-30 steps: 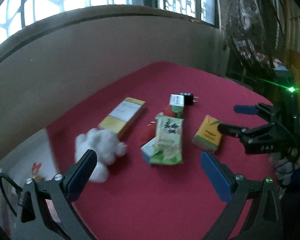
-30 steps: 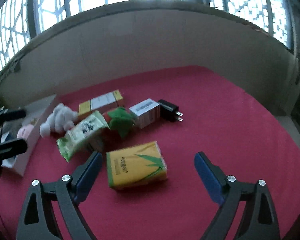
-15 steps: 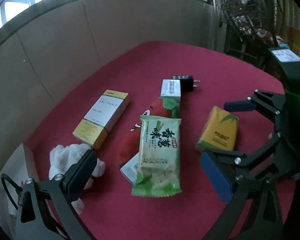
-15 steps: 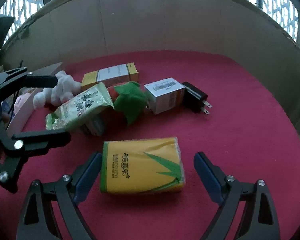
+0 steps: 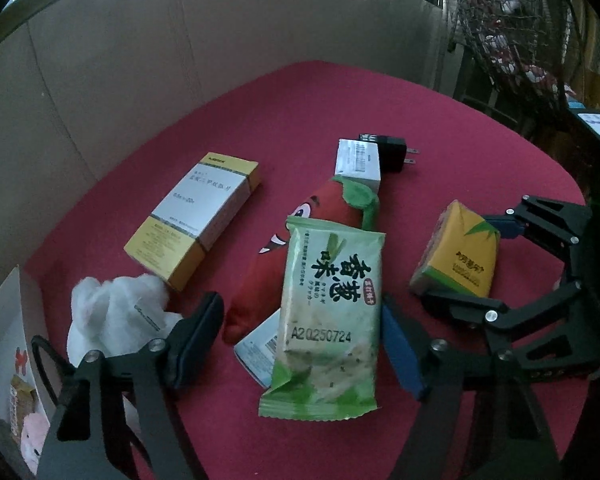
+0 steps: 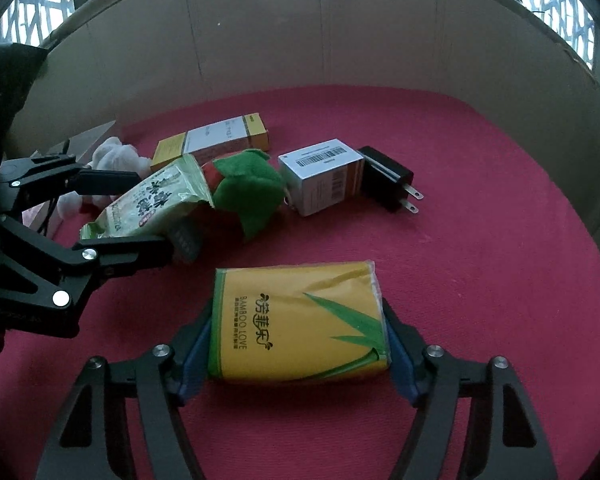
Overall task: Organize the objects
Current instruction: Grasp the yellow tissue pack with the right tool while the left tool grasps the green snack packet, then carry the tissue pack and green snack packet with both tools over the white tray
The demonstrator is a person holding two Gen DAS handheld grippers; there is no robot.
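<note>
Step in hand: picking phase — two pickups at once.
Right hand-held gripper (image 6: pixel 298 354): jaws closing, blue pads flush against both ends of the yellow tissue pack (image 6: pixel 298 326), pack resting on the red tabletop (image 6: pixel 480 240).
Left hand-held gripper (image 5: pixel 302 344): jaws closing, about half open; green snack packet (image 5: pixel 328 320) between the fingers, not yet pinched, lying over the red plush toy (image 5: pixel 320 216) and a small carton.
Beyond the fingers: yellow-and-white box (image 5: pixel 196 216), barcode box (image 5: pixel 358 160), black charger (image 5: pixel 390 152).
Next move: finish both squeezes, then lift straight up — snack packet likely to crumple and slip.
</note>
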